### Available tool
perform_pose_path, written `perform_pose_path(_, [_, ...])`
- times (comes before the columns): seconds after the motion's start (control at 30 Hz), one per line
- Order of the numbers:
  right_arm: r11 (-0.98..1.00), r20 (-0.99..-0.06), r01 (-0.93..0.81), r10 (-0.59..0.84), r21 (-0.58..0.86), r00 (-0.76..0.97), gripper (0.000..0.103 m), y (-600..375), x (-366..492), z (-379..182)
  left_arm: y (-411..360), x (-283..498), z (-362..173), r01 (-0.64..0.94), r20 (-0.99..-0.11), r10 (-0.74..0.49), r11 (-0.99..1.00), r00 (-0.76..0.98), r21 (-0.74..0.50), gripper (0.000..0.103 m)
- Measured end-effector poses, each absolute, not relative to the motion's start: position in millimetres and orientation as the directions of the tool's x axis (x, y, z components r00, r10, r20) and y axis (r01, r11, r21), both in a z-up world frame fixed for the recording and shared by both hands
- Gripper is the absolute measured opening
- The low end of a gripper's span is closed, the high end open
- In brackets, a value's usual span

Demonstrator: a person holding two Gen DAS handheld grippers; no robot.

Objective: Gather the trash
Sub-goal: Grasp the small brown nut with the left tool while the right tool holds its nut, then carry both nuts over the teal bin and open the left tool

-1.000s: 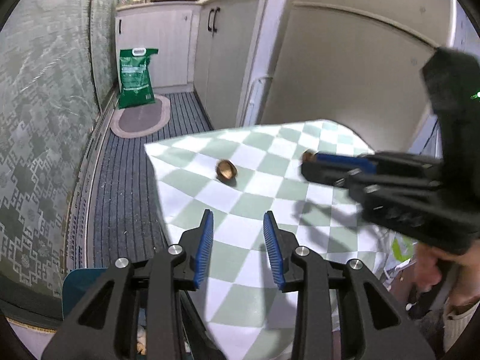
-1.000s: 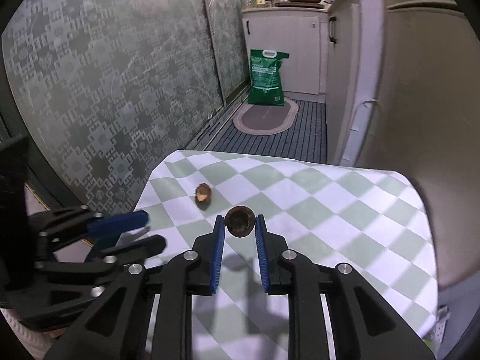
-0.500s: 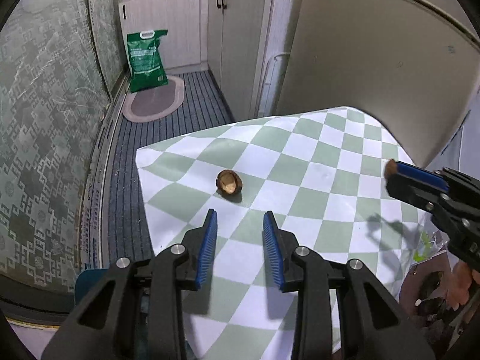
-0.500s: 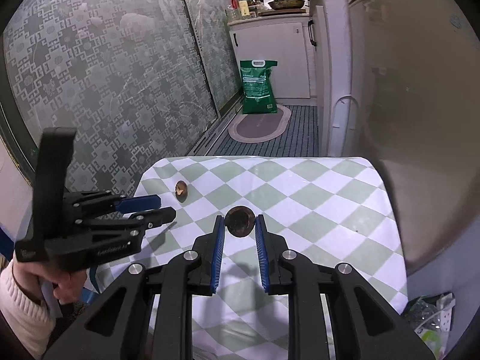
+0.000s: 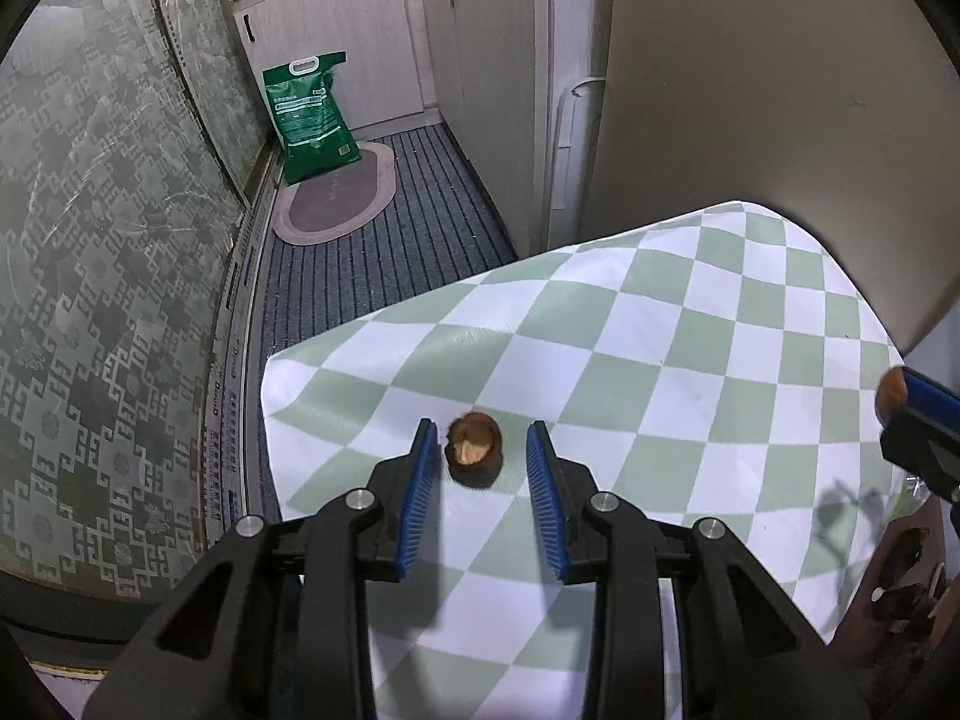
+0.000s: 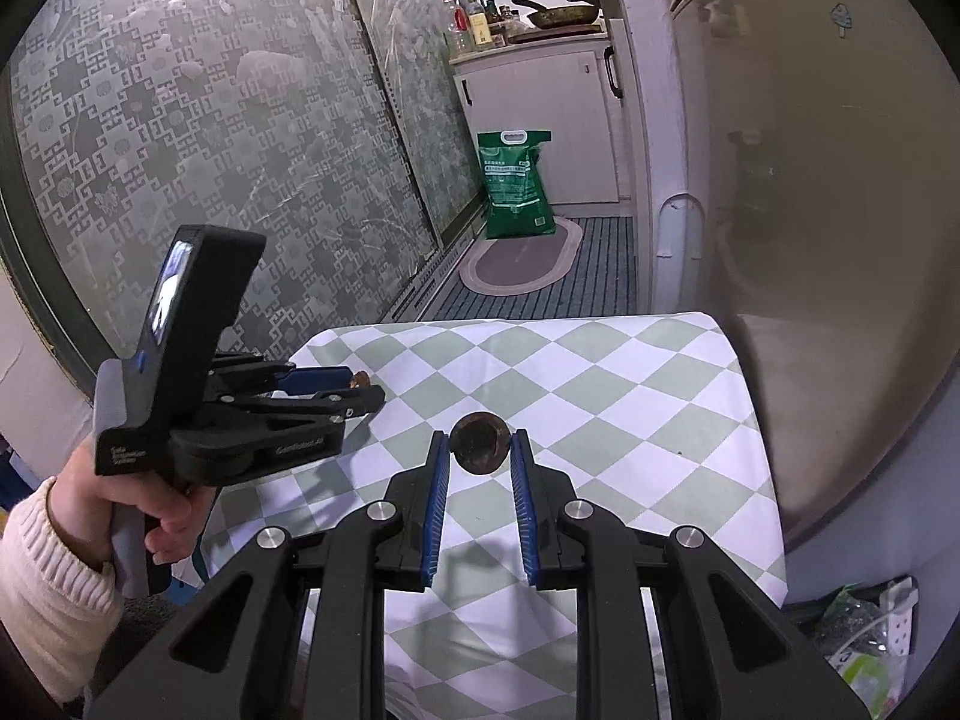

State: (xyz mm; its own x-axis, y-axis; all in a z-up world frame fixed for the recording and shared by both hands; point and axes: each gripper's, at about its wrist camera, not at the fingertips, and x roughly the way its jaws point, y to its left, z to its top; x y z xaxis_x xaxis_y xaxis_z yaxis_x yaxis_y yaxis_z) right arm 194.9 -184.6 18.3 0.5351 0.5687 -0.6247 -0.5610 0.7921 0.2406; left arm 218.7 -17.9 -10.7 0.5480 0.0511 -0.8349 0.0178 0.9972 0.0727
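Green-and-white checks, blue pads, brown scraps

From my seat I see a tablecloth [image 5: 660,324] in pale green and white checks, two brown nut shells [image 5: 474,447] [image 6: 480,441], black grippers with blue ribbed pads [image 5: 420,498] [image 6: 435,510], a dark green sack [image 5: 312,114] with white print at upper left, a grey-blue striped floor mat [image 5: 372,252], an oval taupe rug [image 5: 336,201], grey-green patterned frosted glass [image 6: 210,138], and white cabinets [image 6: 540,102].

Checkered tbl [image 5: 690,324] w/ nutshell [image 5: 474,447] on it
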Motion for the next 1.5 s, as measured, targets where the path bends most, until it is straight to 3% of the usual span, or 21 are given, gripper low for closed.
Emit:
perform_pose_path(0.1, [0.792, -0.623, -0.561, 0.570, 0.242, 0.535, 0.020, -185.7, 194.9, 18.4, -18.0, 223.4, -11.9, 0.017, -0.836, 0.053, 0.997, 0.546, 0.074, 0.034])
perform_pose_path(0.2, [0.791, -0.623, -0.561, 0.570, 0.243, 0.535, 0.020, -185.7, 194.8, 18.1, -18.9, 222.4, -14.1, 0.013, -0.830, 0.075, 0.995, 0.552, 0.098, 0.020])
perform_pose_path(0.8, [0.783, -0.645, -0.588, 0.559, 0.204, 0.521, 0.020, -164.5, 189.3, 16.9, -1.4, 169.5, 13.6, 0.018, -0.775, -0.023, 1.000, 0.631, -0.015, 0.020])
perform_pose_path(1.1, [0.746, -0.646, -0.637, 0.586, 0.193, 0.489, 0.020, -128.1, 178.4, 22.3, 37.4, 130.8, 25.3, -0.038, -0.737, -0.011, 0.998, 0.675, -0.049, 0.020])
perform_pose_path(1.5, [0.659, -0.661, -0.735, 0.623, 0.157, 0.417, 0.020, -47.3, 152.3, 27.5, 135.8, 92.3, -25.5, -0.183, -0.761, 0.011, 0.973, 0.649, -0.142, 0.020])
